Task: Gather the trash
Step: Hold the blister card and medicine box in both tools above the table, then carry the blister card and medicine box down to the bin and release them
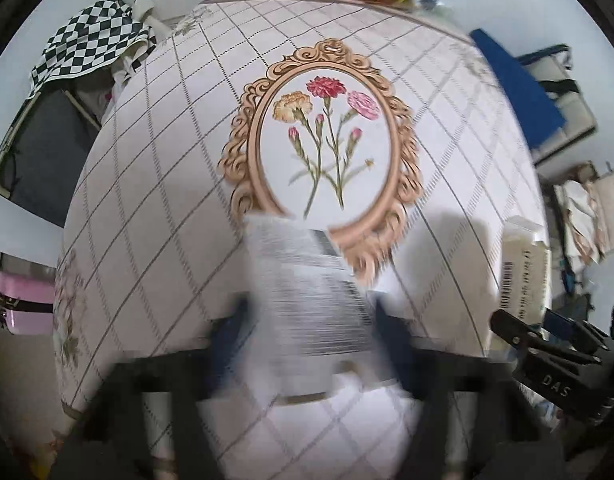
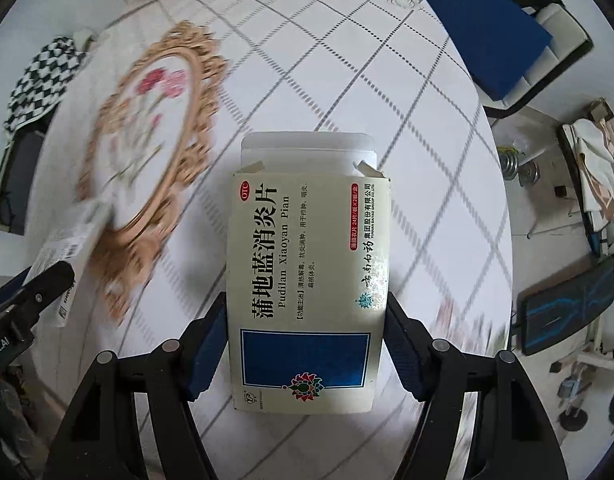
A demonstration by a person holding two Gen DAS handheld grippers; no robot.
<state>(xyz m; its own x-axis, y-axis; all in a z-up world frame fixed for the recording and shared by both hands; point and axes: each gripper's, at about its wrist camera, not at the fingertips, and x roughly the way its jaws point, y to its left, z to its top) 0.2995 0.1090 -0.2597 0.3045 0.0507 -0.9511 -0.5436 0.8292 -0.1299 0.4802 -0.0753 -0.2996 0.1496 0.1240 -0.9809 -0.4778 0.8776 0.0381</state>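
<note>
Clamping the medicine box (image 2: 307, 280) in our right tongs (image 2: 307, 344) above the worktop (image 2: 427, 120), we are apparently gripping a blurred paper (image 1: 307, 288) with our left tongs (image 1: 311, 344).

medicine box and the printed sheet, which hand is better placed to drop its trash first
Right, marginally. The right gripper clamps the medicine box squarely. The left gripper also holds a printed sheet, blurred. No bin shows.

Floral tablecloth (image 1: 179, 200); checkered cloth (image 1: 87, 48); blue board (image 2: 479, 28).
</note>
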